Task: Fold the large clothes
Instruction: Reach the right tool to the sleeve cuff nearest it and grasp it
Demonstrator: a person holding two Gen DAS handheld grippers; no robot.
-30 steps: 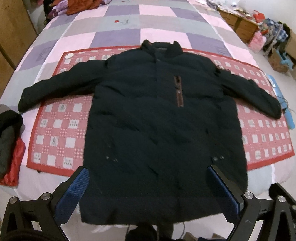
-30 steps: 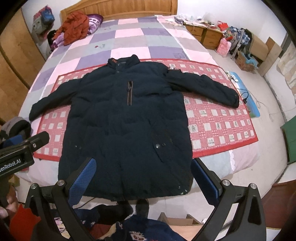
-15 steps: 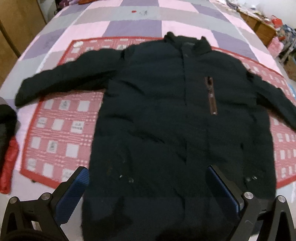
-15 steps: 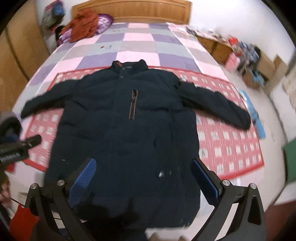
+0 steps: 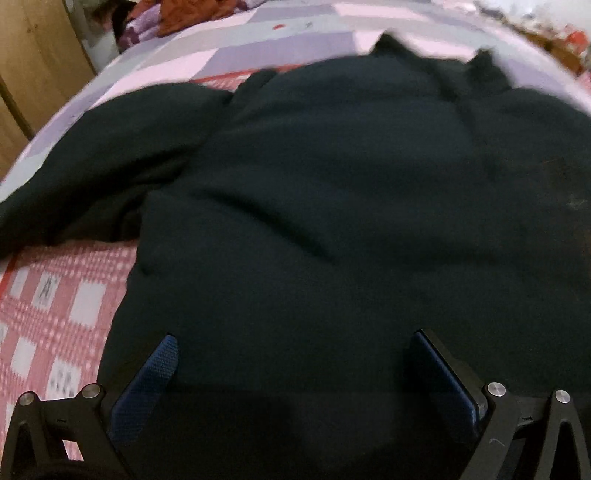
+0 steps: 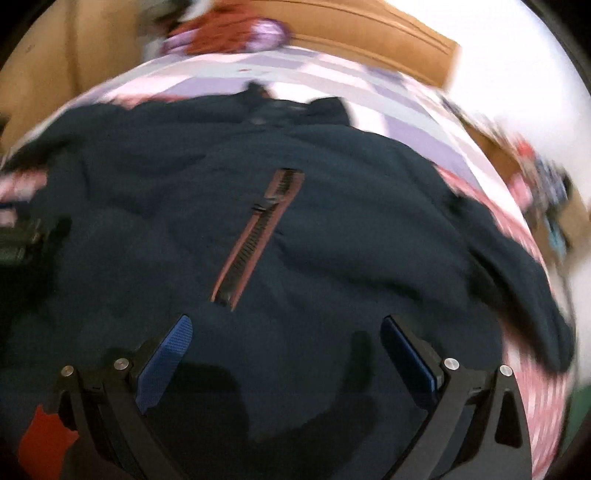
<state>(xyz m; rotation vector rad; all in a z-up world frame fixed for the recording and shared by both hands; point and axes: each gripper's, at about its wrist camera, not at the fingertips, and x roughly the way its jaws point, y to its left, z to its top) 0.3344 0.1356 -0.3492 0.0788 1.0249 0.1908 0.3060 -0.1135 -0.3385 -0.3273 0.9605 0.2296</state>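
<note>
A large dark navy padded coat [image 5: 332, 221] lies front up on the bed, sleeves spread, collar at the far end. It fills most of the right wrist view too, coat [image 6: 332, 258], where its red-edged chest zip [image 6: 255, 236] shows. My left gripper [image 5: 291, 354] hovers open low over the coat's left half, near the left sleeve [image 5: 92, 162]. Over the coat's middle, just below the zip, my right gripper [image 6: 284, 336] is open. Nothing sits between either pair of blue pads. Both views are blurred.
A red and white checked mat [image 5: 48, 295] lies under the coat on a purple, pink and grey quilt [image 5: 258, 40]. Orange and purple clothes [image 6: 229, 37] are heaped by the wooden headboard [image 6: 369, 33]. The left gripper's body [image 6: 22, 236] shows at the right wrist view's left edge.
Both grippers have dropped and moved forward toward the coat, which now fills both views. Both stay open. The coat has not moved.
</note>
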